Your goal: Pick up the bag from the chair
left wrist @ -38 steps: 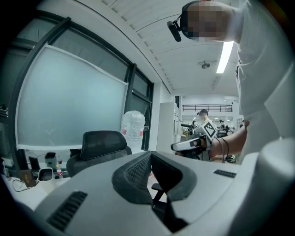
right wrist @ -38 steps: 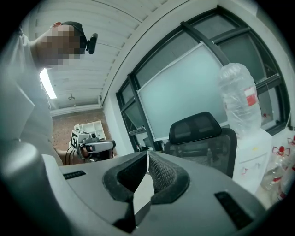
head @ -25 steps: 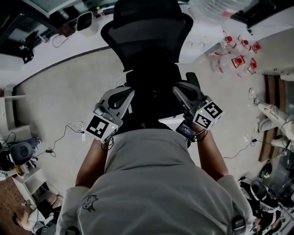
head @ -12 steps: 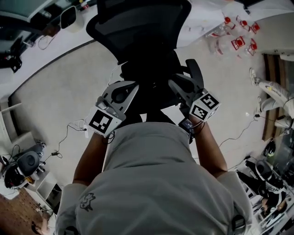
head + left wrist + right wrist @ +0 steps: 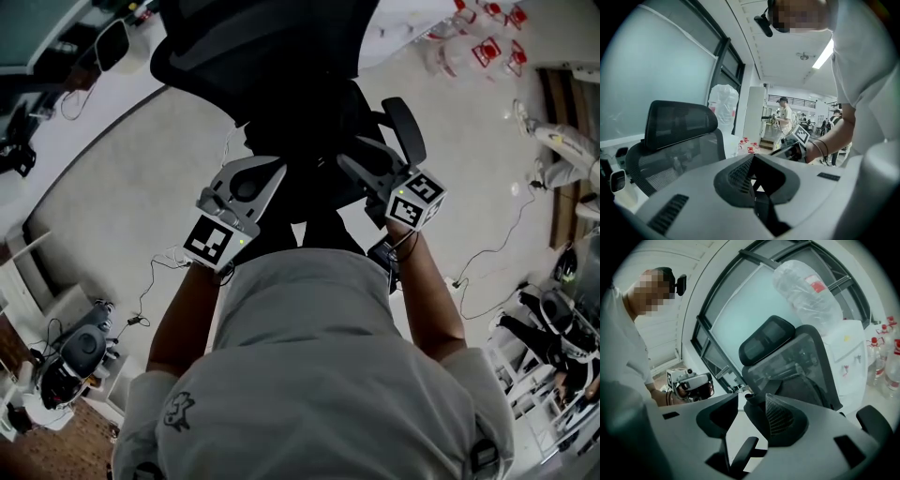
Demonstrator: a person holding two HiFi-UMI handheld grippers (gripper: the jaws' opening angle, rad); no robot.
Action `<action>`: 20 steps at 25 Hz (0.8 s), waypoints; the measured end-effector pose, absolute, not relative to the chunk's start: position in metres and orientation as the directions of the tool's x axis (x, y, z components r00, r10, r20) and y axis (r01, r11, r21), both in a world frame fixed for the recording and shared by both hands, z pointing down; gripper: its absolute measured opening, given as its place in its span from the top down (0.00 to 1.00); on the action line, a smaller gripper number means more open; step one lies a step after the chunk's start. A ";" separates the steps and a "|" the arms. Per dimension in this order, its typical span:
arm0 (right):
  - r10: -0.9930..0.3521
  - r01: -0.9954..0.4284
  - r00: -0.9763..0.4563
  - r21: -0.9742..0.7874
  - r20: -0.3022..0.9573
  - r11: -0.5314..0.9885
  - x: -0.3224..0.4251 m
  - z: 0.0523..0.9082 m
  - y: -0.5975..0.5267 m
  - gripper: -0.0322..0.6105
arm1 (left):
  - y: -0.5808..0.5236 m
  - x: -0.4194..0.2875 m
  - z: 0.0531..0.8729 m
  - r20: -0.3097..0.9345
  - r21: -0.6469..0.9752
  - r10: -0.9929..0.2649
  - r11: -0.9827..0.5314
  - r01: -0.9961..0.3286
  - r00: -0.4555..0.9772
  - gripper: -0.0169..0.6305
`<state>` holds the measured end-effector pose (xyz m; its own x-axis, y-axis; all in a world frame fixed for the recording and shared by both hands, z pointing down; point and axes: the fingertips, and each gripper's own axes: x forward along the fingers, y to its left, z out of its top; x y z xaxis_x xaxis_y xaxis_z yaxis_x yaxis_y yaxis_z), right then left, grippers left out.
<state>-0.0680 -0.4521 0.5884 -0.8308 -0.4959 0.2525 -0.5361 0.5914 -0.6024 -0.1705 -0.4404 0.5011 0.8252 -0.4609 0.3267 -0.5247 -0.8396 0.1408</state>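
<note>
A black office chair with a mesh back stands in front of me in the head view. A dark bulk on its seat looks like the bag, though it is hard to tell from the black chair. My left gripper hovers at the seat's left side with its jaws drawn together, and I see nothing clearly held between them. My right gripper hovers at the seat's right, open. In the right gripper view the chair back and an armrest show past the open right gripper. The left gripper points past the headrest.
Several water bottles with red labels stand on the floor at the upper right. Cables trail over the floor on both sides. A filled clear plastic bag sits behind the chair. Equipment lies at the lower left. A person stands far off.
Both grippers have moved forward, closer over the chair seat. The chair has slid up and left in the head view.
</note>
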 end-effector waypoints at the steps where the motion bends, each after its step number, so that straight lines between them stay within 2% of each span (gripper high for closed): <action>1: -0.493 -0.531 -0.833 -0.612 0.251 0.585 -0.069 0.595 -0.453 0.69 | -0.442 -0.170 0.503 0.331 0.138 -0.454 -0.844 -0.518 0.827 0.95; 10: -0.458 -0.447 -0.869 -0.697 0.188 0.561 -0.085 0.630 -0.468 0.63 | -0.453 -0.169 0.514 0.361 0.126 -0.433 -0.855 -0.503 0.826 0.95; 20: -0.373 -0.291 -0.927 -0.714 0.045 0.637 -0.111 0.606 -0.473 0.62 | -0.455 -0.175 0.521 0.376 0.140 -0.443 -0.841 -0.522 0.814 0.95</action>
